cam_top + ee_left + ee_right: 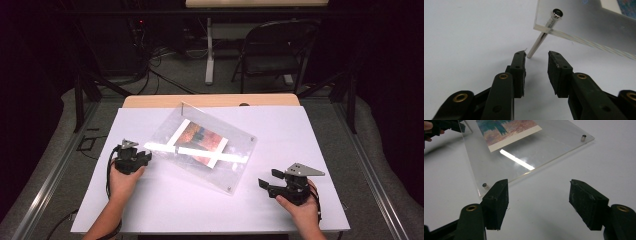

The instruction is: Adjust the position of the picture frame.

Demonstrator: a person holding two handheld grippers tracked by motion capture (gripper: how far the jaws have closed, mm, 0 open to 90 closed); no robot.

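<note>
Clear acrylic frame (200, 150) (colourful print inside) sits tilted.

Clear acrylic picture frame (200, 150) (colourful print inside), tilted on metal leg (537, 43), mid-table.

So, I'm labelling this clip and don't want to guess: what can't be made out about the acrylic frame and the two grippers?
- Picture in the acrylic frame: subject unreadable; glare stripe crosses it in high view, cropped by the edge in both gripper views.
- Metal leg: its foot sits just beyond the left gripper; contact unclear.
- Right gripper: open, nothing between.
</note>
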